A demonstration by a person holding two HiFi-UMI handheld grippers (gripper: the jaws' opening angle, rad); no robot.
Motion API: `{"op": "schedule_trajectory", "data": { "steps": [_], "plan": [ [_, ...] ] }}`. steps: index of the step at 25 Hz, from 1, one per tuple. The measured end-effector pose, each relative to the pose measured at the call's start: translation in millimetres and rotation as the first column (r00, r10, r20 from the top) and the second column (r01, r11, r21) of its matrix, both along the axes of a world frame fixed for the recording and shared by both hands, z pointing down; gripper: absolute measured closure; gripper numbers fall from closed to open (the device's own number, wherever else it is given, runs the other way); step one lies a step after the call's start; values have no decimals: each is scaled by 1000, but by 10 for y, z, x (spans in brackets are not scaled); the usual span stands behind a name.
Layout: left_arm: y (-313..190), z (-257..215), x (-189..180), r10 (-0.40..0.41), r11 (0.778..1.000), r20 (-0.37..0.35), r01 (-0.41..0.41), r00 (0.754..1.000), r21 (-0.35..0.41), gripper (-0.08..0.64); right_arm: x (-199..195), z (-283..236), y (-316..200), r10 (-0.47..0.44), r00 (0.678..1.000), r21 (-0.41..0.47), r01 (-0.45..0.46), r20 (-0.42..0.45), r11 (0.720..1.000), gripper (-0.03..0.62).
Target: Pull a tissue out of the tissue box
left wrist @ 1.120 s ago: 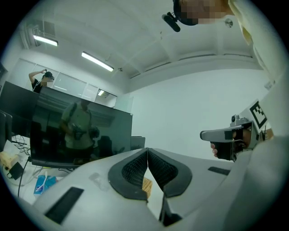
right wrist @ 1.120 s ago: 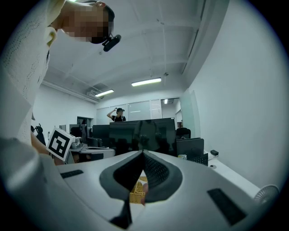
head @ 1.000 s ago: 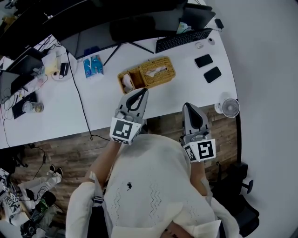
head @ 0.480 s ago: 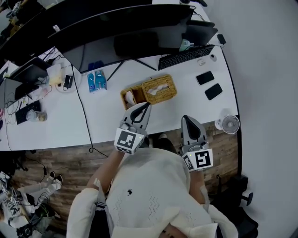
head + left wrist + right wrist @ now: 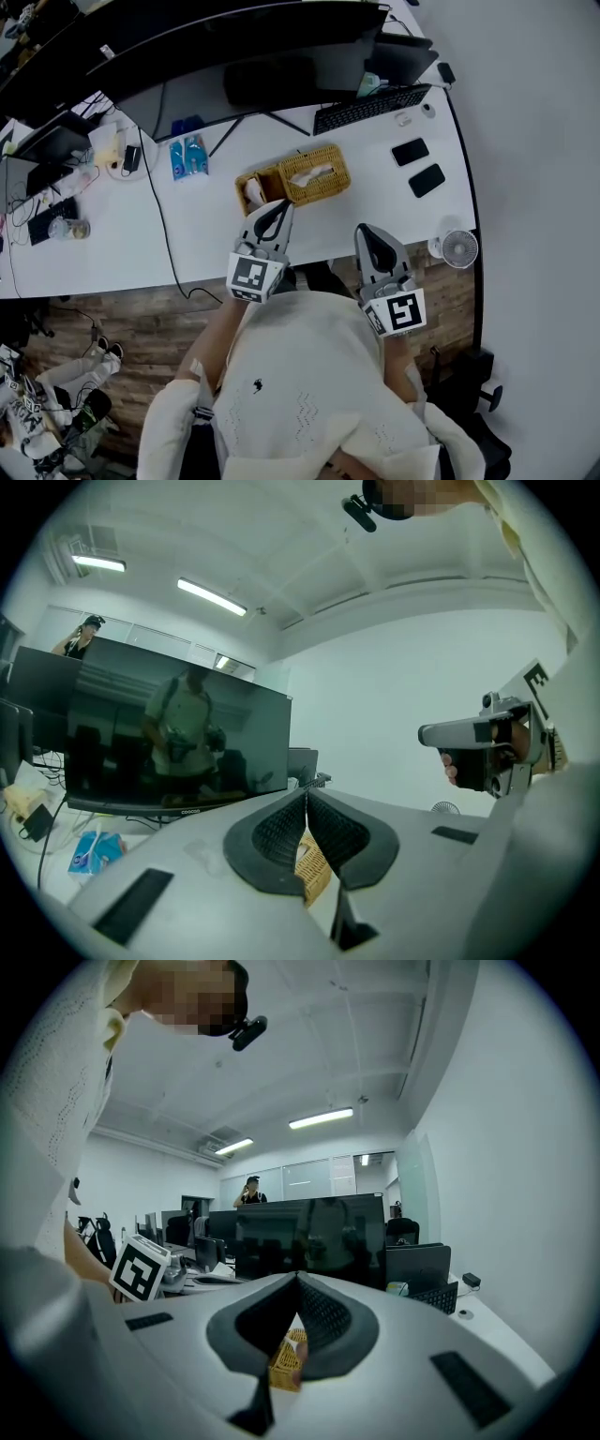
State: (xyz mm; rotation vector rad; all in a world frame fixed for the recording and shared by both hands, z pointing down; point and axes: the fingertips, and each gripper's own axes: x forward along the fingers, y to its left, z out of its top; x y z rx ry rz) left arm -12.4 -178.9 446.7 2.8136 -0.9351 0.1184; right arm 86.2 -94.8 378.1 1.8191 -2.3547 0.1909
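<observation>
An open office with dark monitors; on the long white desk [image 5: 375,199] the woven yellow wicker tissue box [image 5: 326,186] sits near the front edge, a white tissue [image 5: 309,174] poking from its top. The left gripper [image 5: 279,208] and right gripper [image 5: 366,232] hover short of it, both clenched and empty. I'd open one gripper, pinch the tissue only, and lift straight up.

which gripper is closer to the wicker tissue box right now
Left. The left gripper has its tips just short of the wicker tissue box, near its front left corner. The right gripper is farther back toward the person, off to the box's right.
</observation>
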Motion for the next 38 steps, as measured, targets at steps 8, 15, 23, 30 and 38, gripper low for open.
{"op": "schedule_trajectory", "data": {
  "steps": [8,15,23,30,38],
  "plan": [
    [-149,334,105,-17,999,65,20,998,-49,543,30,55,-71,-33,999,-38,32,-35,999,591],
    [-197,618,260,26,995,92,-16,995,-103,542,97,148,-62,-23,999,-77,21,-29,997,591],
    [-281,949,380,33,988,151,-9,988,-155,439,231,222,-70,15,999,-111,-18,-30,994,591],
    [-376,1247,424,29,976,210,18,977,-216,403,389,273,-97,50,998,-127,-55,-46,990,591],
    [-548,1552,430,-20,943,223,92,975,-319,373,511,332,-64,100,993,-150,-109,-62,983,591]
  ]
}}
